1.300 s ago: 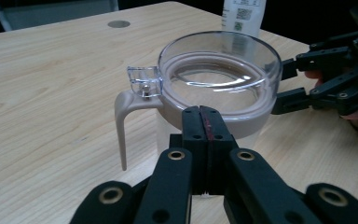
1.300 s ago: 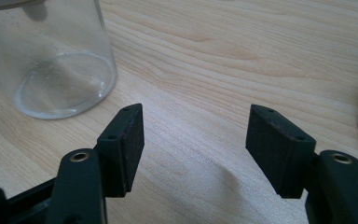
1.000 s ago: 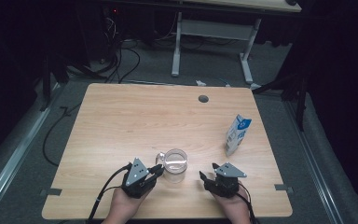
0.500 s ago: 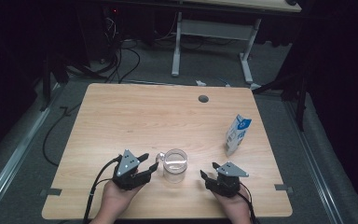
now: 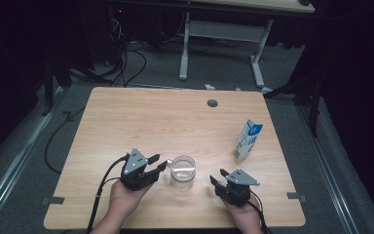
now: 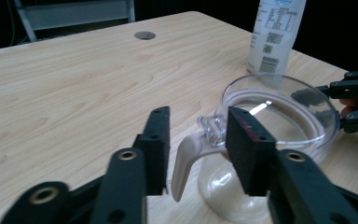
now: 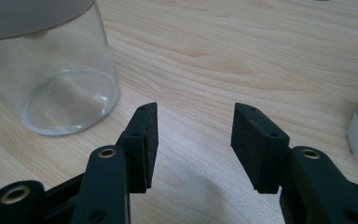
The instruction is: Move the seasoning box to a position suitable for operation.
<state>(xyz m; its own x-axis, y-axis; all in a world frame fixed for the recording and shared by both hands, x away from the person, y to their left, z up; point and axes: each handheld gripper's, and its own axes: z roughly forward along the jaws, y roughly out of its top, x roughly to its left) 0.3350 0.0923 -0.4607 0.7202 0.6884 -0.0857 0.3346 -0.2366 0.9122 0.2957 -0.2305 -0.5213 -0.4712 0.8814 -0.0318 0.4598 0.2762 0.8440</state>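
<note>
The glass jug (image 5: 182, 172) stands near your edge of the table (image 5: 141, 117), and everything here is told from it. Your left gripper (image 5: 157, 163) sits just to its left. In the left gripper view, the jug's pale handle (image 6: 189, 161) sticks out between the two black jaws. Those jaws have just been closing, but there is still a gap on each side of the handle, so the pads do not press on it. They are apart, not holding.

Your right gripper (image 5: 217, 177) rests to the right of the jug, a little apart from it. Its jaws have just been closing too, yet they stand wide with only bare wood between them.

The milk carton (image 5: 248, 141) stands upright farther right and back from the jug.
</note>
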